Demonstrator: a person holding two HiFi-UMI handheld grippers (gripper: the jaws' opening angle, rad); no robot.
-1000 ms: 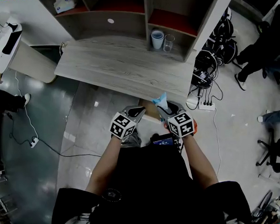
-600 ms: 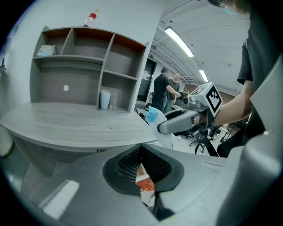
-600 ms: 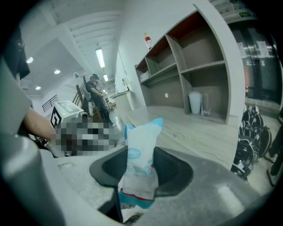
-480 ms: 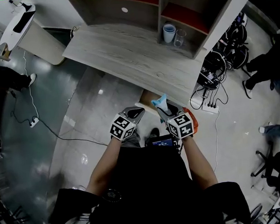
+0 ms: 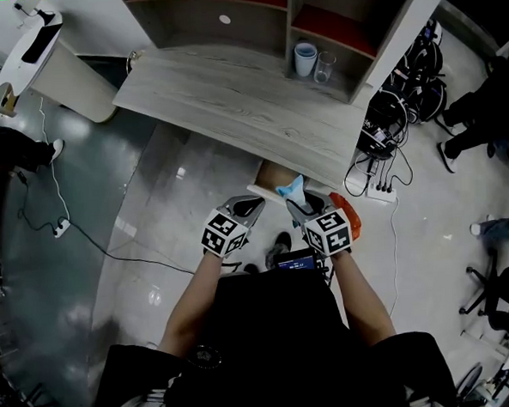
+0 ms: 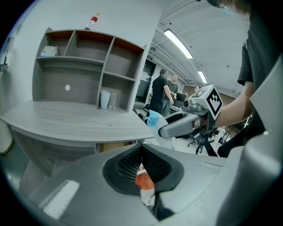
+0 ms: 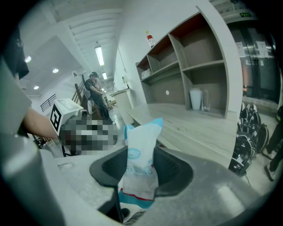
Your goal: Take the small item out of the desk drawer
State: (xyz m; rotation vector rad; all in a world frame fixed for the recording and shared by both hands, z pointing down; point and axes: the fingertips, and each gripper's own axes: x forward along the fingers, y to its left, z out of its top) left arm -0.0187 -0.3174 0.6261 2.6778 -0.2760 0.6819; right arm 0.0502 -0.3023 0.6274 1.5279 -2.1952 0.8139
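**Right tool** [image 5: 299,206]: clenched on a small packet [image 5: 291,187], white with blue print and a red stripe near its lower end. The right gripper view is showing both pads pressing the packet's lower half, while the upper half is standing free beyond the tips. In the head view the packet is pointing toward 11 o'clock from the tool.

**Left tool** [image 5: 244,206]: the jaws are meeting at the tips and are gripping nothing that can be identified. In the left gripper view an orange and white patch is showing through the slot behind the tips, and what it is cannot be told. This tool is hanging just beside the right one, at its 9 o'clock, apart from the packet.

**Drawer** [image 5: 272,173]: standing open under the front edge of the worktop [image 5: 222,97], with its tan inside showing at 12 o'clock from the two tools. In the head view the packet is sitting over the drawer's near right corner, carried by the jaws. Whether its lower end is clear of the drawer cannot be told.

**Surroundings:** a shelf unit [image 5: 252,18] is standing along the back of the worktop. In its compartment at 1 o'clock from the tools, a cup [image 5: 306,59] and a glass [image 5: 324,67] are standing just beside each other. On the floor [image 5: 169,212], a power strip [image 5: 376,191] is lying at 3 o'clock from the right tool, with coiled cables [image 5: 399,103] beyond it toward 1 o'clock.
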